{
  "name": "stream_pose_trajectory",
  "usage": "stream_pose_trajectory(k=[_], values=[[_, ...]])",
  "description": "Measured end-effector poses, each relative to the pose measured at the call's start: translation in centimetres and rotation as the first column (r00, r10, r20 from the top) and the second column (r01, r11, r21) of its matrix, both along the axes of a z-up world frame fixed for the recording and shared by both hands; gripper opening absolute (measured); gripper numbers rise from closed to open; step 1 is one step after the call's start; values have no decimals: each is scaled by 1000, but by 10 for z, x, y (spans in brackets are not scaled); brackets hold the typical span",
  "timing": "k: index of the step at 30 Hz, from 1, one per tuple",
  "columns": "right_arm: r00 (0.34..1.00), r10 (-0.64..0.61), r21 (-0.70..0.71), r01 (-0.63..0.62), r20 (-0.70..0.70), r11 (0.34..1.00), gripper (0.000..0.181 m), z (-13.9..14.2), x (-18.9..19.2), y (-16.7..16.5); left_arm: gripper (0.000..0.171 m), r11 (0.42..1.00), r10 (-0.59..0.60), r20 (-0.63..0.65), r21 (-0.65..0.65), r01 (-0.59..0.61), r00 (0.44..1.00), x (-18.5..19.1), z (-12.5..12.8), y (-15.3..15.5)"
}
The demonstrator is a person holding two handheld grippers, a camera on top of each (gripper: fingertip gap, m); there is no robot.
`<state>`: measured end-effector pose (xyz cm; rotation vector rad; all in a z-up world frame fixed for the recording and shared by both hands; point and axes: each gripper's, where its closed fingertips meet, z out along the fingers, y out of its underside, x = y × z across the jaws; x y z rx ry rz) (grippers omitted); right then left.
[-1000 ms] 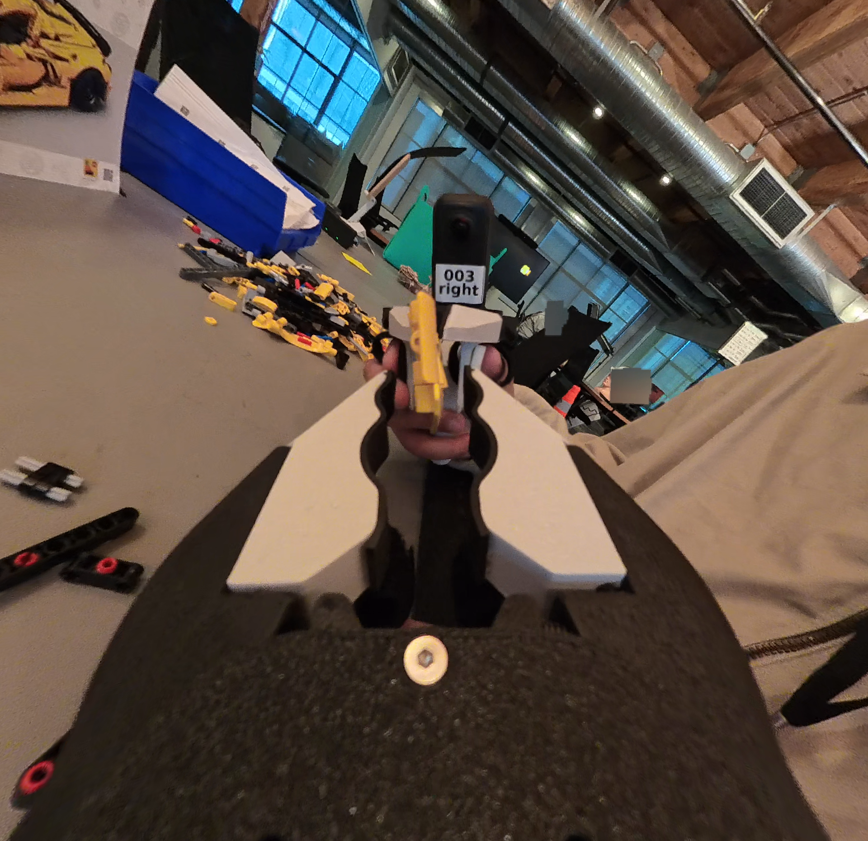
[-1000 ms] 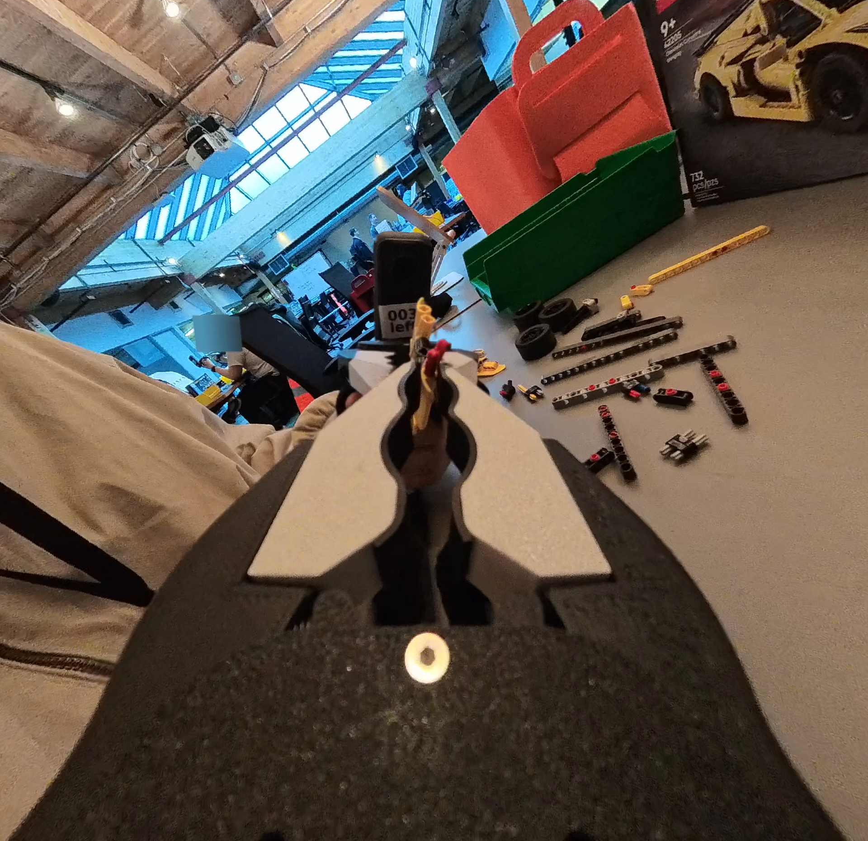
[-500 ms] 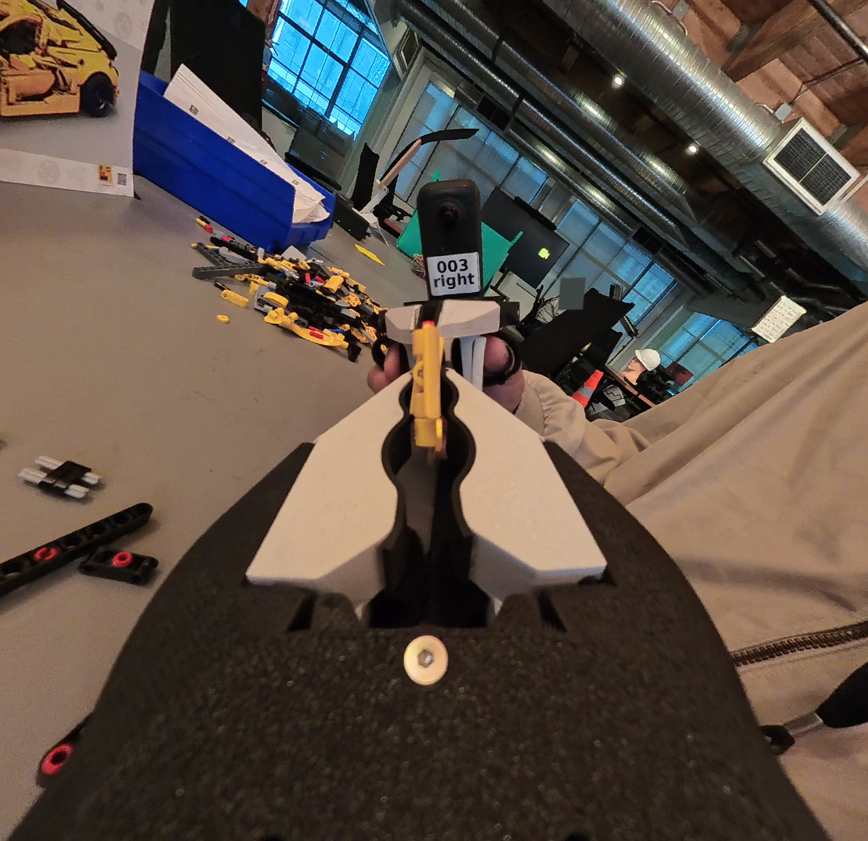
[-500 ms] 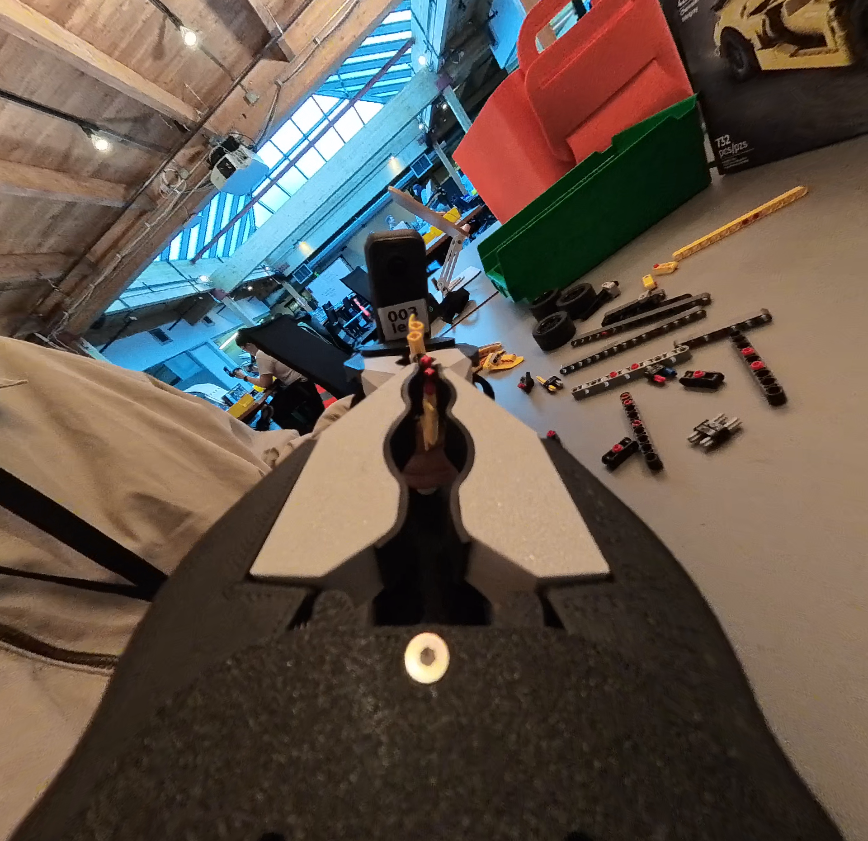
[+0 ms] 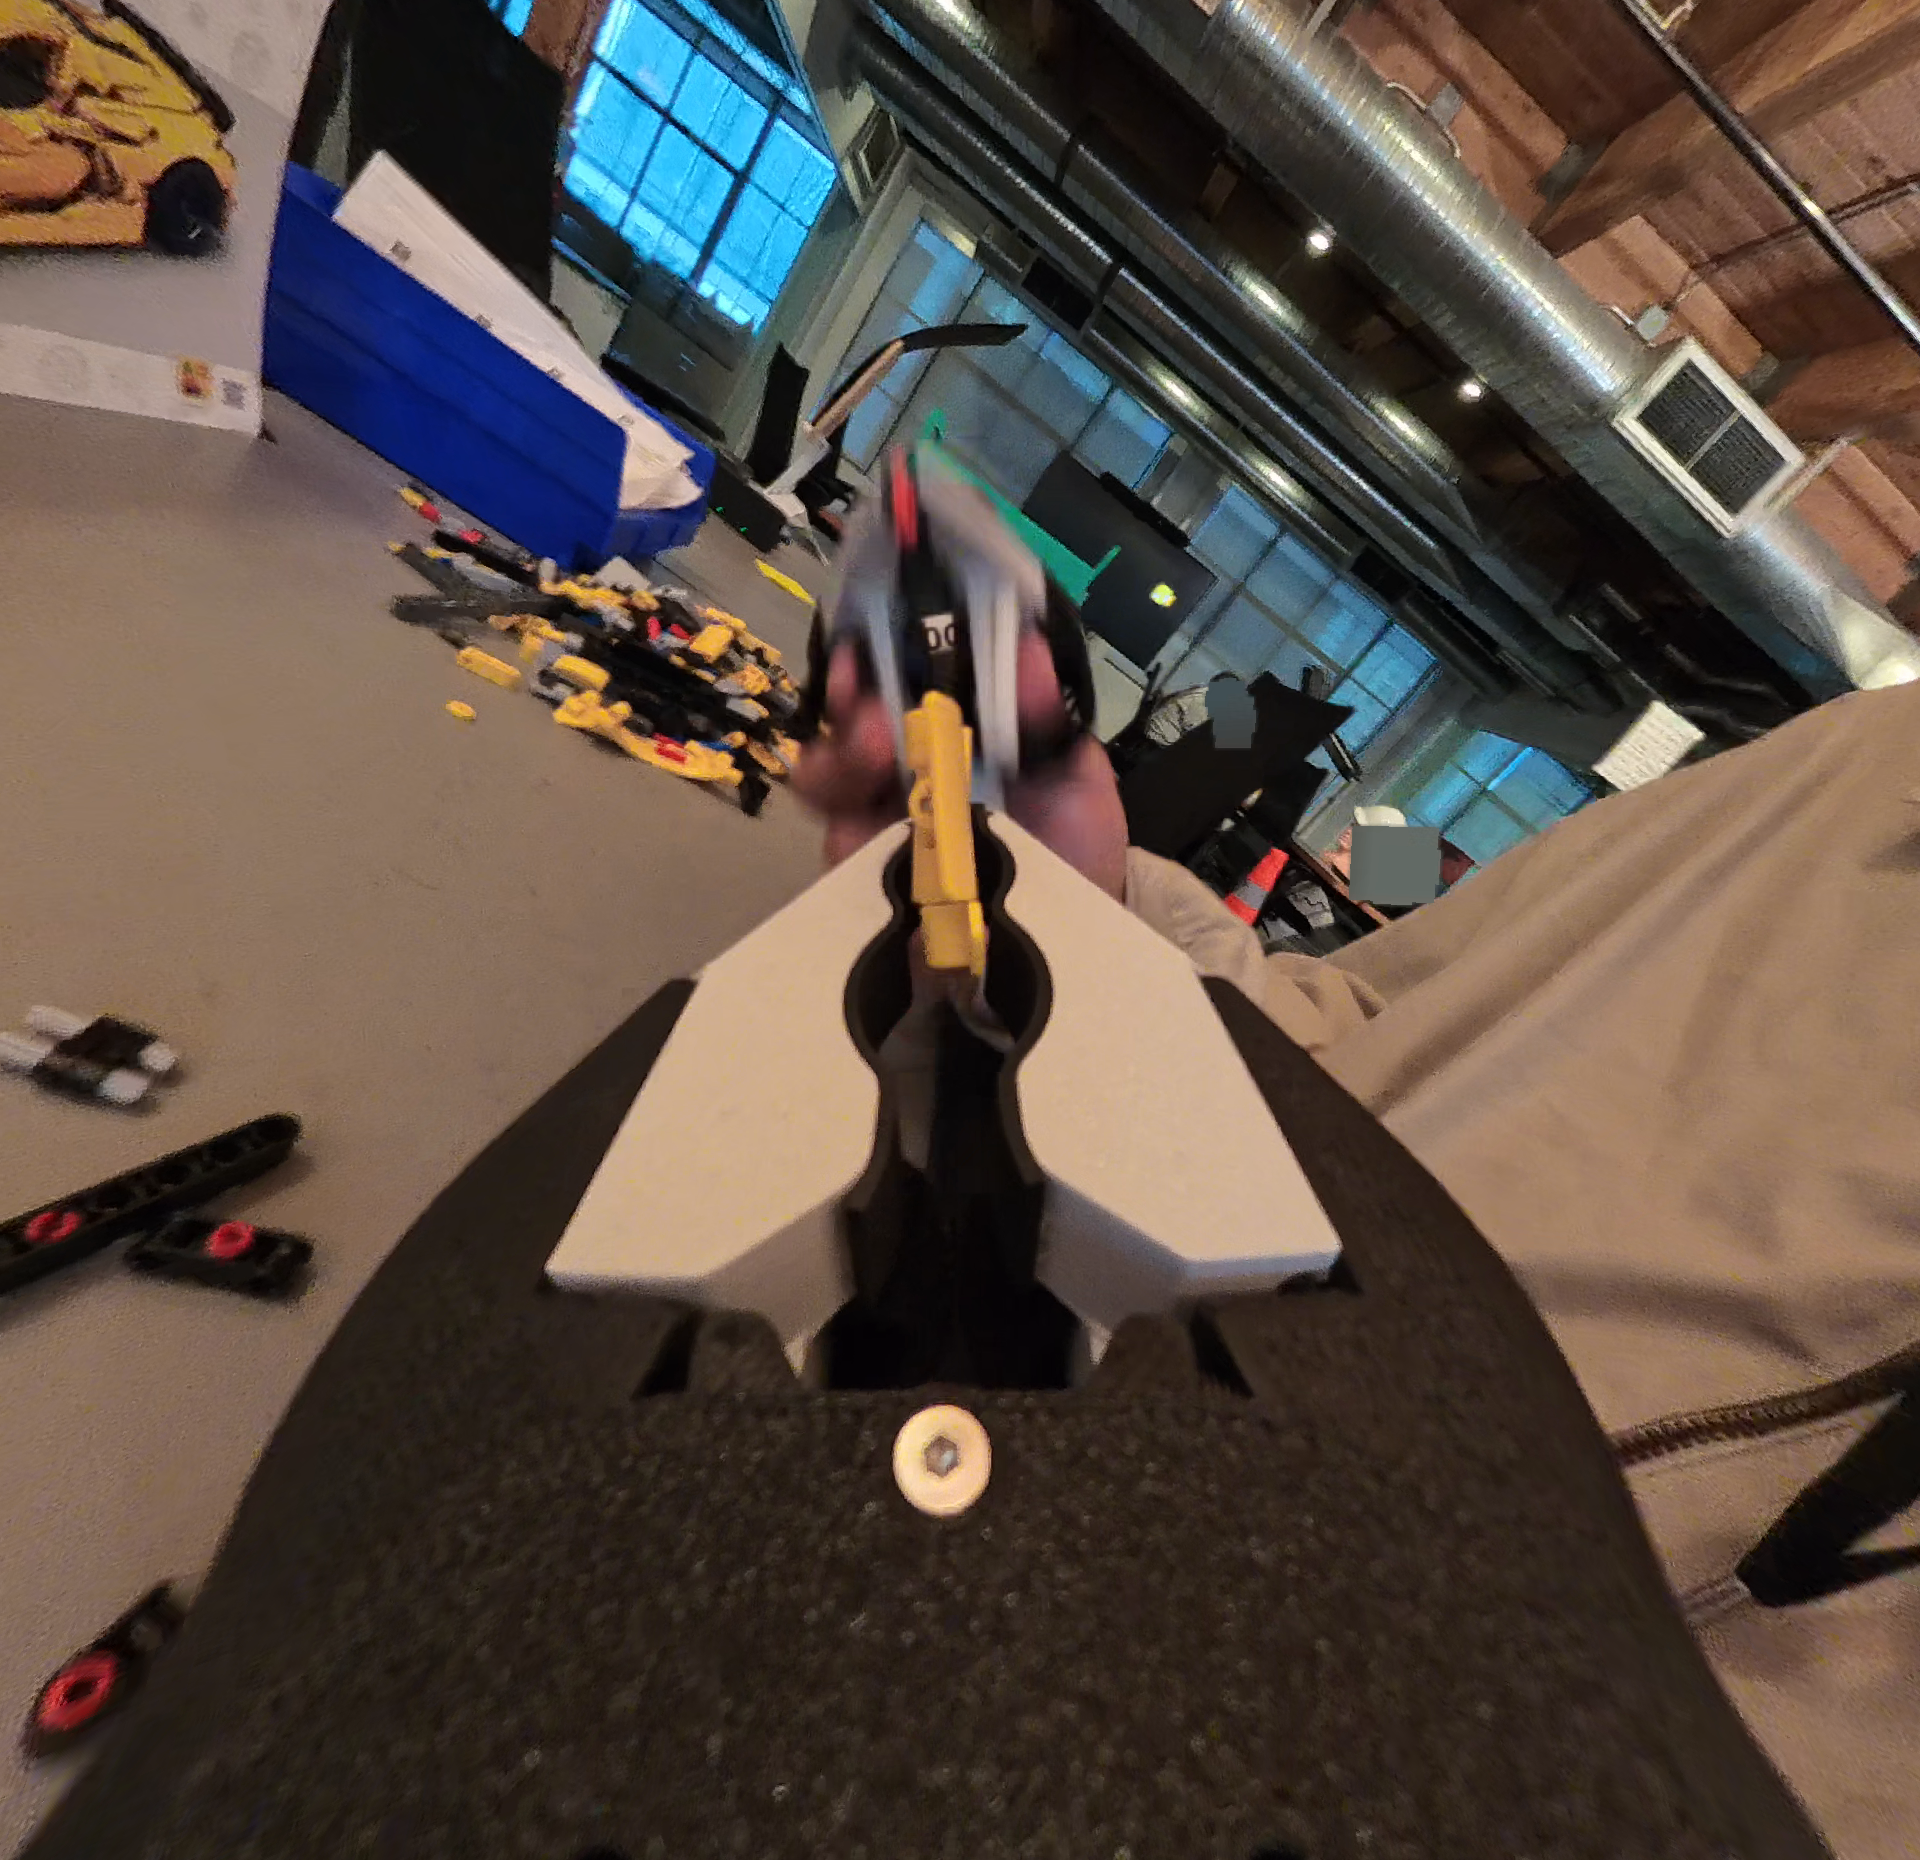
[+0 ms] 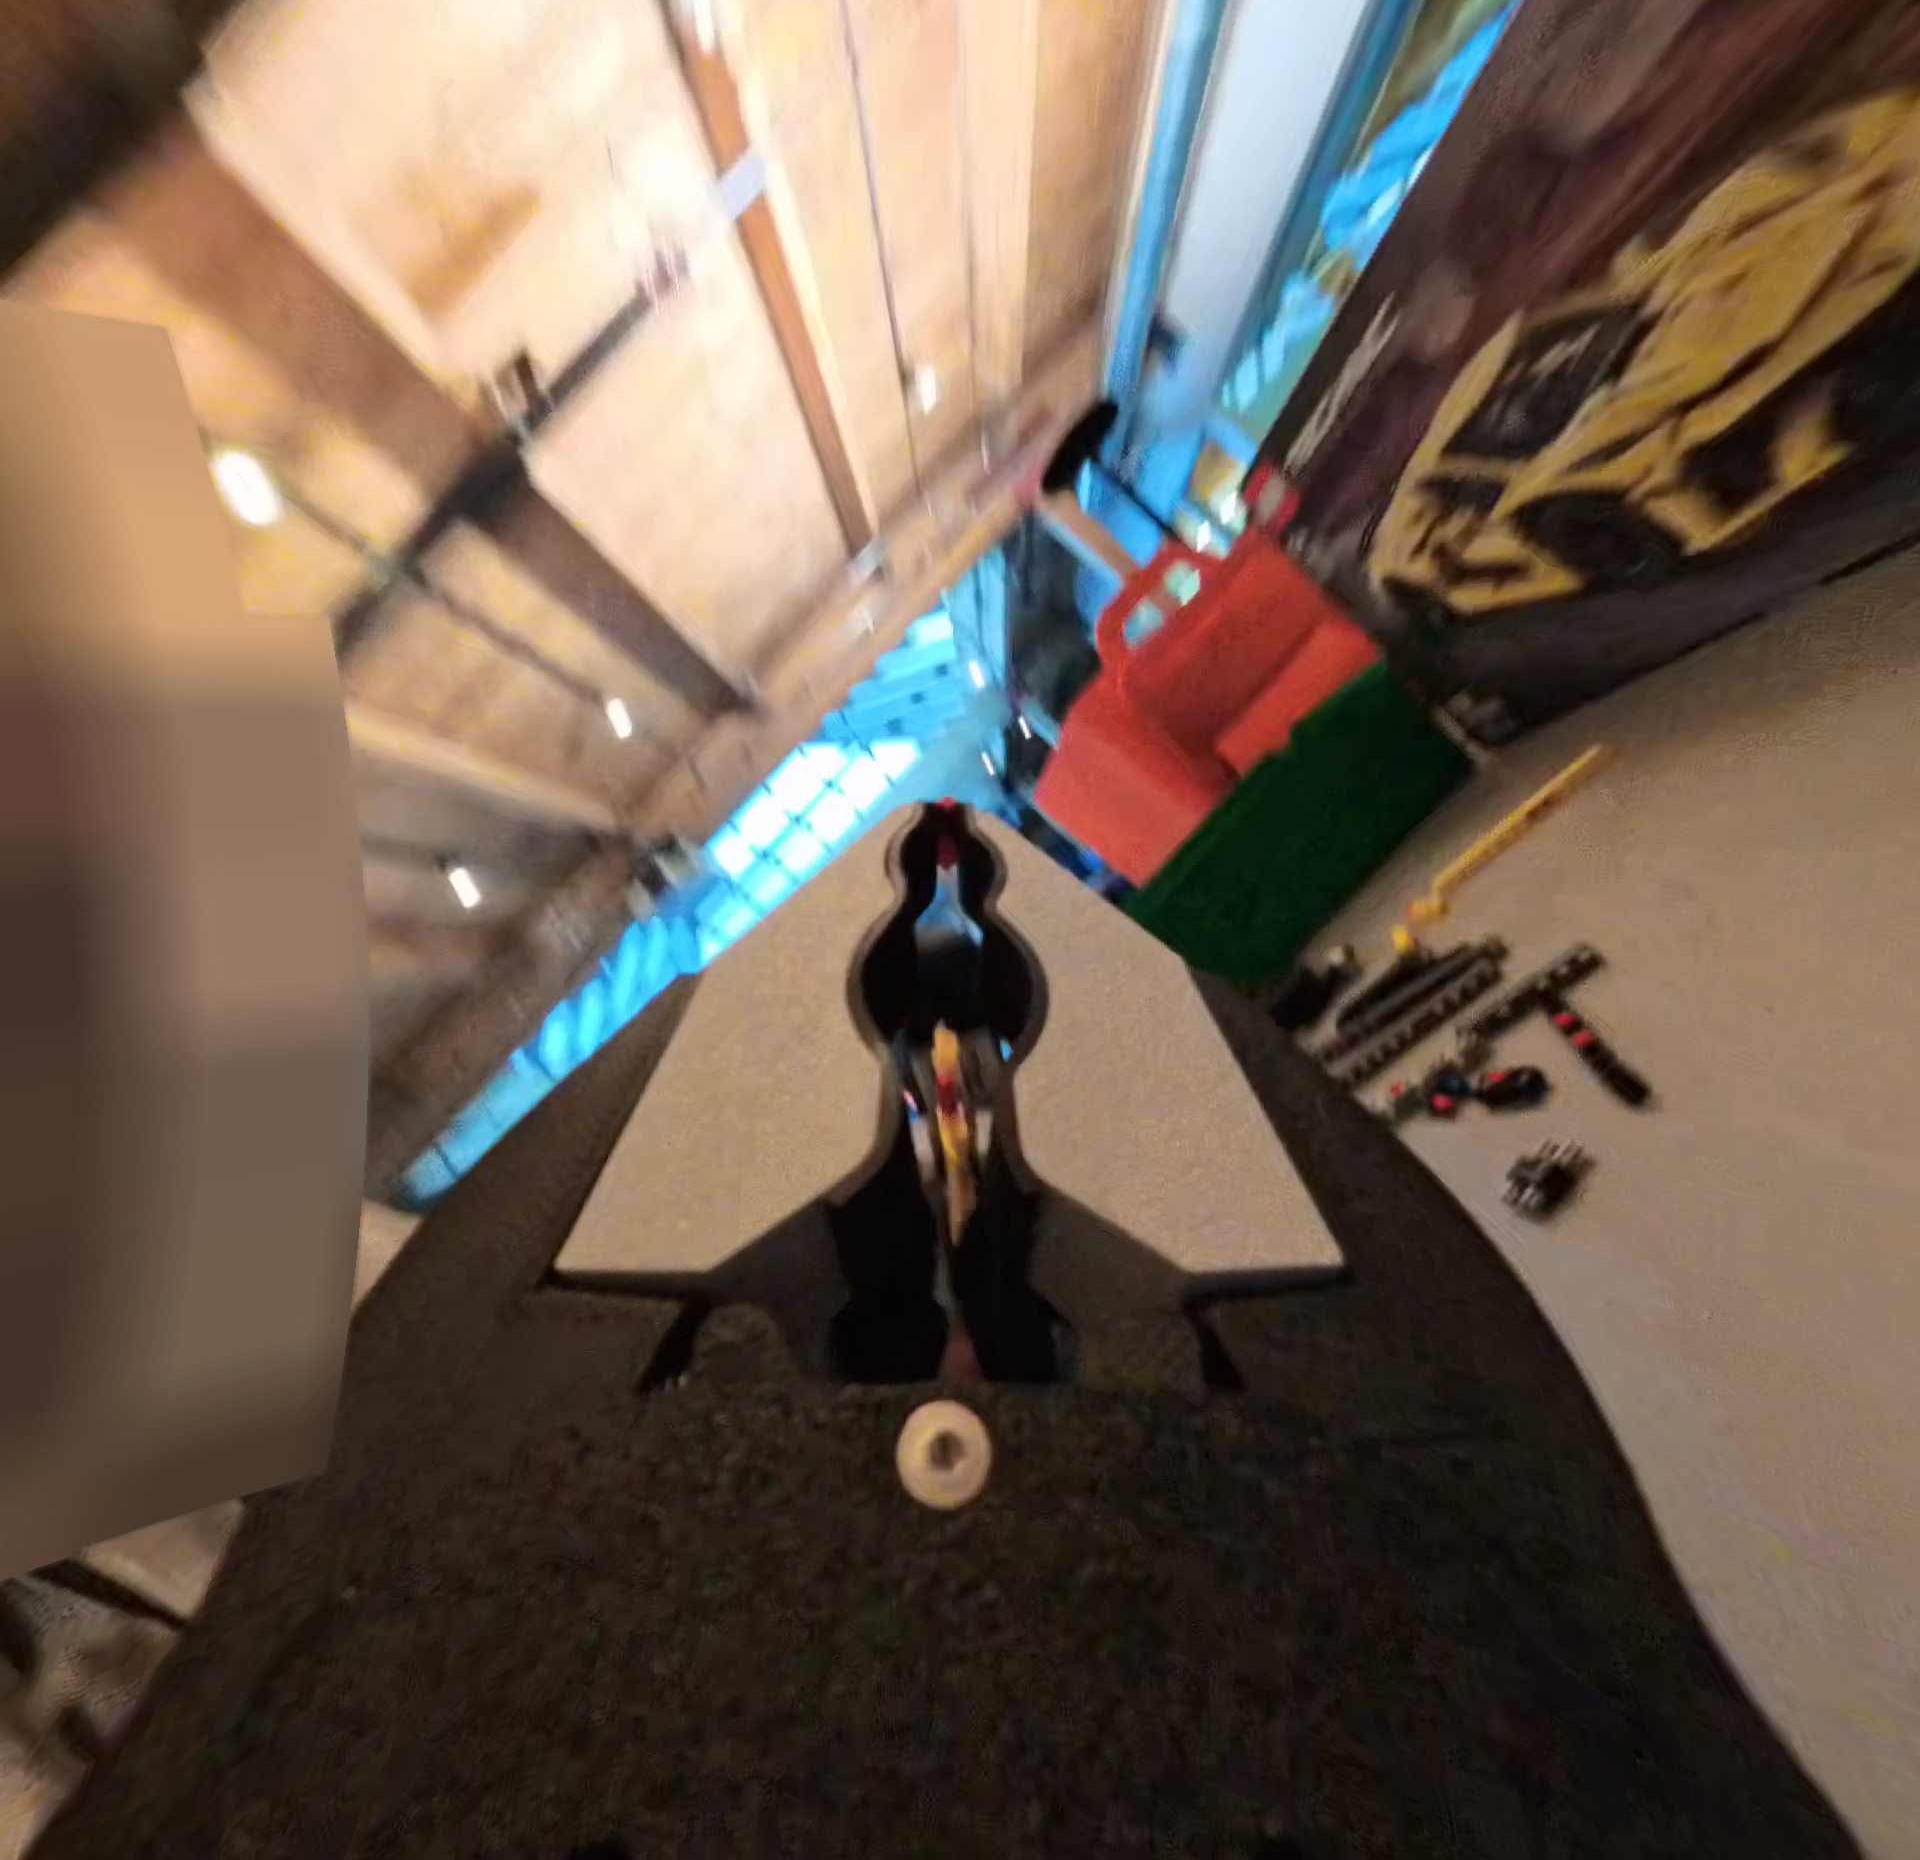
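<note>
My left gripper (image 5: pixel 940 823) is shut on a yellow brick assembly (image 5: pixel 938 761) that sticks out past its tips, above a grey table (image 5: pixel 312 875). My right gripper (image 5: pixel 925 563), blurred by motion, is just beyond it, tilted upward, with a hand around it. In the right wrist view my right gripper (image 6: pixel 945 813) is shut on a small red piece (image 6: pixel 945 828) at its tips. Through the gap between its fingers the yellow assembly (image 6: pixel 951 1135) shows below, blurred. Whether the red piece touches the yellow assembly cannot be told.
A blue bin (image 5: pixel 436 397), a pile of yellow and black pieces (image 5: pixel 623 667) and black beams (image 5: pixel 145 1187) lie to the left. A green bin (image 6: pixel 1299 823), a red bag (image 6: pixel 1195 688), black beams (image 6: pixel 1455 1000) and a car-picture box (image 6: pixel 1662 408) are on the right. A beige sleeve (image 5: pixel 1610 979) is close by.
My right gripper has swung sharply upward and its view now points at the ceiling, blurred. My left gripper still holds the yellow assembly and has tilted slightly.
</note>
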<state>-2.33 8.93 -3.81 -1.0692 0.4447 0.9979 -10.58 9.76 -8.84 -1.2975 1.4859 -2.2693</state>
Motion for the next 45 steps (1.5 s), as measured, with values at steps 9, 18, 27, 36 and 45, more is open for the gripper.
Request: stream_pose_trajectory(k=[9,18,27,36,45], values=[[713,-272,-511,669,646,540,4,-60,194,-111,7,991,-37,27,-126,40,999,-3,13,2],[800,-286,-652,597,528,467,3,-96,237,-166,7,988,-45,-3,-151,44,999,0,10,2],[659,-219,-627,752,719,204,27,-108,257,-187,7,991,-37,-35,-130,32,999,4,4,1],[787,238,-462,67,569,884,30,-44,14,-29,7,981,-39,-14,-191,36,999,3,10,7],[857,377,-280,-288,351,916,2,-44,-92,25,7,974,-31,-6,-226,29,1000,2,14,12]])
